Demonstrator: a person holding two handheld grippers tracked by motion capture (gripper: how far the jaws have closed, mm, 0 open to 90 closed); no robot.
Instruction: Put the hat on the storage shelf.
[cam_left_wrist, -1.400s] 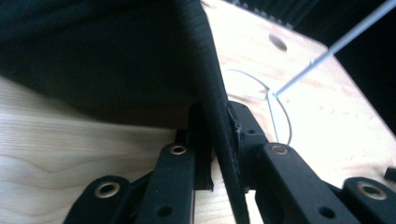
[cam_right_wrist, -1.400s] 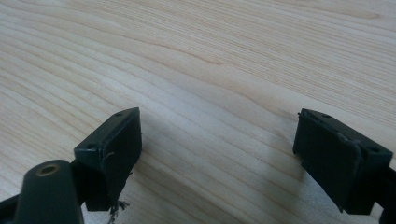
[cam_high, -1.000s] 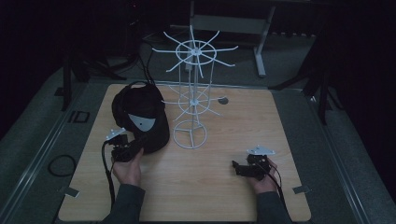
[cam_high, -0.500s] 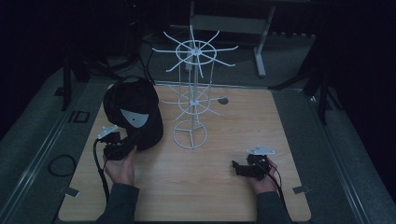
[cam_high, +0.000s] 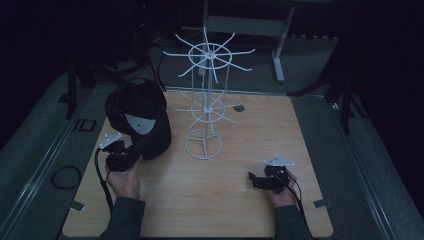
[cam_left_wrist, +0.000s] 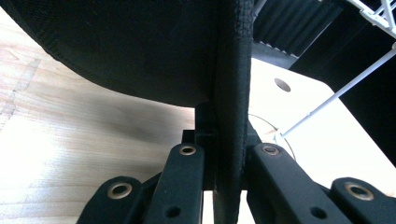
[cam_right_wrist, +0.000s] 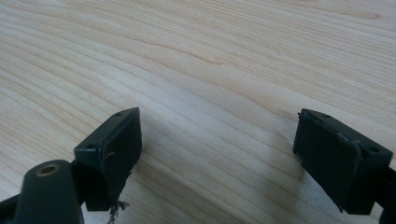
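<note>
A black cap with a grey patch on its front hangs tilted over the left side of the wooden table. My left gripper is shut on the cap's lower edge. In the left gripper view the two jaws pinch a thick black fabric edge, and the cap's dark body hangs above the wood. A white wire display rack with radiating arms stands at the table's middle, right of the cap. My right gripper rests low at the front right, jaws wide open over bare wood.
A small grey disc lies on the table behind the rack. A cable loop lies on the grey floor to the left. A metal frame stands beyond the table's far edge.
My left hand has lifted the cap a little and drawn it slightly left, away from the rack. The right hand has not moved.
</note>
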